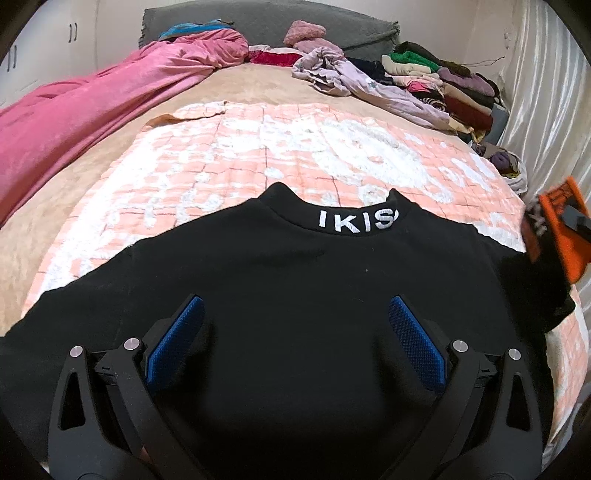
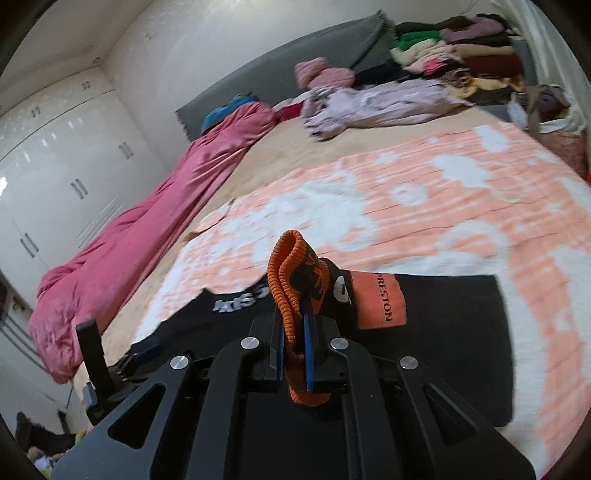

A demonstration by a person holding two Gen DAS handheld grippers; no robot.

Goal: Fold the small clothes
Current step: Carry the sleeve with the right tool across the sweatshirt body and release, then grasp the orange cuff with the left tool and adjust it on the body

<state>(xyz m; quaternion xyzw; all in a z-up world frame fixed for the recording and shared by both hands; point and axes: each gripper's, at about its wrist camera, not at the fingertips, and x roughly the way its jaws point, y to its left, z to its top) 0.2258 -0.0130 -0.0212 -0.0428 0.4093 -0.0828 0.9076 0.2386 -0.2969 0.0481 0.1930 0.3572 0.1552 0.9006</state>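
Note:
A black sweater (image 1: 295,258) with white "IKIS" lettering on its collar lies flat on a peach-and-white blanket (image 1: 295,147) on the bed. My left gripper (image 1: 295,301) hovers open over the sweater's body, blue pads (image 1: 186,336) wide apart with nothing between them. My right gripper (image 2: 295,314) is shut on the orange ribbed cuff (image 2: 291,266) of the sweater's sleeve, lifted above the sweater (image 2: 443,332). An orange patch reading "PRESTON" (image 2: 380,299) shows on the sleeve. In the left wrist view the raised cuff (image 1: 557,229) appears blurred at the right edge.
A pink duvet (image 1: 92,110) is bunched along the bed's left side. A lilac garment (image 1: 369,81) and a pile of clothes (image 1: 443,85) lie at the far right by the grey headboard (image 1: 258,22). White wardrobes (image 2: 55,166) stand left, a curtain (image 1: 546,92) right.

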